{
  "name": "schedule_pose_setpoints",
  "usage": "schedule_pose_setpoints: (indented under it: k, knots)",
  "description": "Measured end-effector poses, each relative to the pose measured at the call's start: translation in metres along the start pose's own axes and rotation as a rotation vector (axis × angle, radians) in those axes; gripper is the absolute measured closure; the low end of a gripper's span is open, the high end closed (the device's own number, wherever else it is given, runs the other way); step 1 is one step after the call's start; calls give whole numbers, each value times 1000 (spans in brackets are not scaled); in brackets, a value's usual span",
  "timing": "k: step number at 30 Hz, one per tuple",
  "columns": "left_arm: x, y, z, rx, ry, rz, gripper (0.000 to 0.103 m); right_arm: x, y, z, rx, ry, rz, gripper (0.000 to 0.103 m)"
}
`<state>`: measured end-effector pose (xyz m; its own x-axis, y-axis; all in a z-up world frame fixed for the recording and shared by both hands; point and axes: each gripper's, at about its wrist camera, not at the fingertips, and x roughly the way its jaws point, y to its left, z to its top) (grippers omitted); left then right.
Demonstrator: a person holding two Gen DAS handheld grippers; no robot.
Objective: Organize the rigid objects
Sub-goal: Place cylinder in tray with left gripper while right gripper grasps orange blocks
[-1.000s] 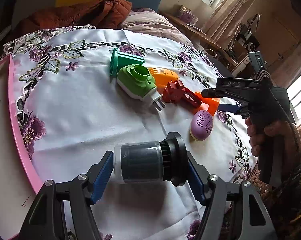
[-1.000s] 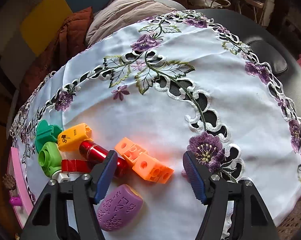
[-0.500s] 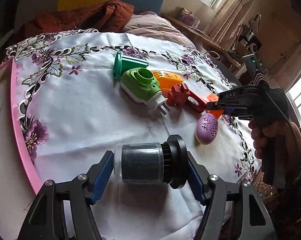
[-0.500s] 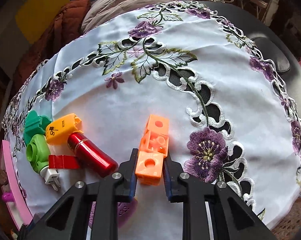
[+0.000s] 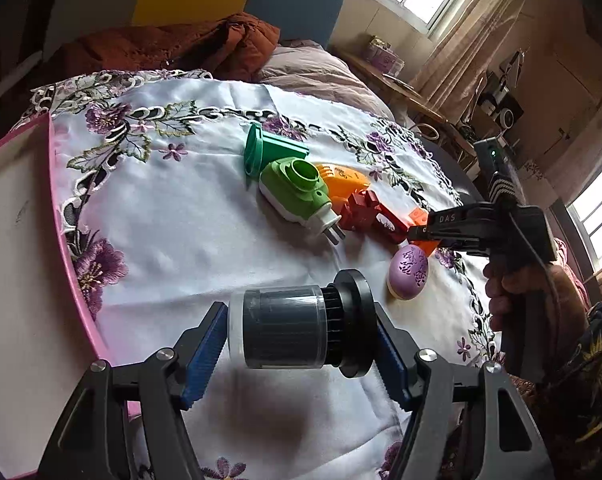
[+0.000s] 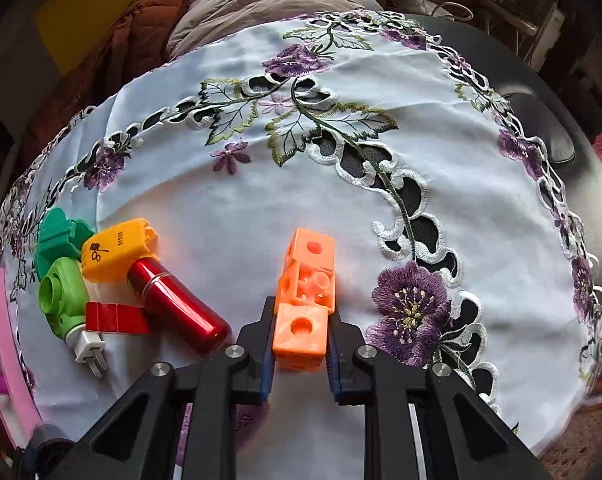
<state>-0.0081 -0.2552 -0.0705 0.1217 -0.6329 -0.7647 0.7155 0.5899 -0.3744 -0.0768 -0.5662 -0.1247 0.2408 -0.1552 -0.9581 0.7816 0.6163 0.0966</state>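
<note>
My left gripper (image 5: pixel 301 340) is shut on a black cylindrical filter with a clear cover (image 5: pixel 297 330), held sideways above the white embroidered cloth. My right gripper (image 6: pixel 299 344) is shut on a row of orange linking cubes (image 6: pixel 305 300), lifted above the cloth; it also shows in the left wrist view (image 5: pixel 415 235). On the cloth lie a green plug-in device (image 5: pixel 297 194), a dark green piece (image 5: pixel 271 152), a yellow-orange piece (image 6: pixel 117 250), a red tube (image 6: pixel 177 306), a red block (image 6: pixel 115 318) and a purple egg-shaped object (image 5: pixel 408 274).
A pink-rimmed white tray (image 5: pixel 67 232) stands at the table's left edge. Rust-brown and mauve bedding (image 5: pixel 173 46) lies behind the table. The round table's dark rim (image 6: pixel 541 120) shows at the right. The person's hand (image 5: pixel 517 292) holds the right gripper.
My right gripper closed on the orange cubes, turned them upright in line with the fingers and lifted them. My left gripper rose slightly with the filter.
</note>
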Motion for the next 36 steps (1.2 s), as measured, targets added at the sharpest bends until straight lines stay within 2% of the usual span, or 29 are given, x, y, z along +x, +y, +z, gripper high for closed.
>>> schedule_pose_setpoints:
  k: [6, 15, 20, 22, 36]
  knots:
    - [-40, 27, 11, -64, -84, 9, 33, 0, 5, 0, -36, -11, -30, 82]
    - [-76, 127, 39, -202, -170, 185, 33, 0, 11, -2, -66, -18, -52, 82]
    - [-71, 171, 51, -230, -159, 284, 33, -2, 12, -3, -82, -22, -60, 82]
    - [-67, 180, 53, -237, -154, 302, 33, -3, 13, -3, -91, -24, -63, 82]
    - [-41, 204, 69, -261, -105, 405, 33, -2, 15, -3, -114, -27, -72, 82]
